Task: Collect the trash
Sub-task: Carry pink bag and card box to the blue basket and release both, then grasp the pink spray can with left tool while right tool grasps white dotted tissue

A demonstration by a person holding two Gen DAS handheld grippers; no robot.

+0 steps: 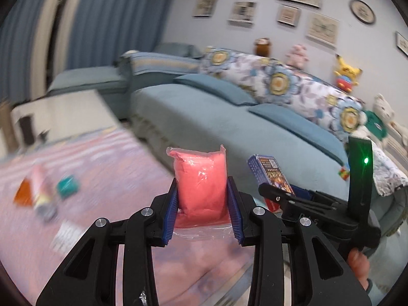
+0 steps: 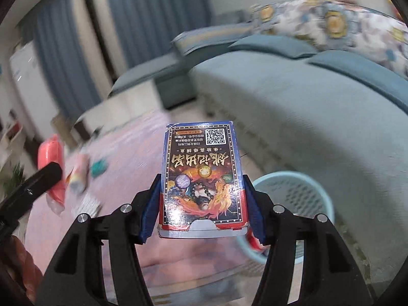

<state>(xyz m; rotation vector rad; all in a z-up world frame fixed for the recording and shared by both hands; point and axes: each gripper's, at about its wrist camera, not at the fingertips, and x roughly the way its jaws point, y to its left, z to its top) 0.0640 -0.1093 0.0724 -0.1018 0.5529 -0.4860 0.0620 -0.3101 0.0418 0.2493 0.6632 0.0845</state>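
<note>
In the left wrist view my left gripper [image 1: 201, 186] is shut on a pink plastic-wrapped packet [image 1: 200, 178], which stands upright between the blue pads. My right gripper [image 2: 201, 181] is shut on a printed card box [image 2: 204, 176] with a QR code at its top. A light blue mesh waste basket [image 2: 293, 188] sits on the floor just below and to the right of that box. Each gripper shows in the other's view: the right one with its box [image 1: 267, 173] at the right, the left one with its pink packet [image 2: 51, 163] at the left.
More litter lies on the pink striped rug [image 1: 107, 158]: an orange wrapper [image 1: 24, 193], a pink tube [image 1: 40, 191], a teal item [image 1: 66, 186] and a white paper [image 1: 67, 237]. A blue sofa [image 1: 204, 117] with cushions and plush toys fills the right. A white low table [image 1: 63, 112] stands at the left.
</note>
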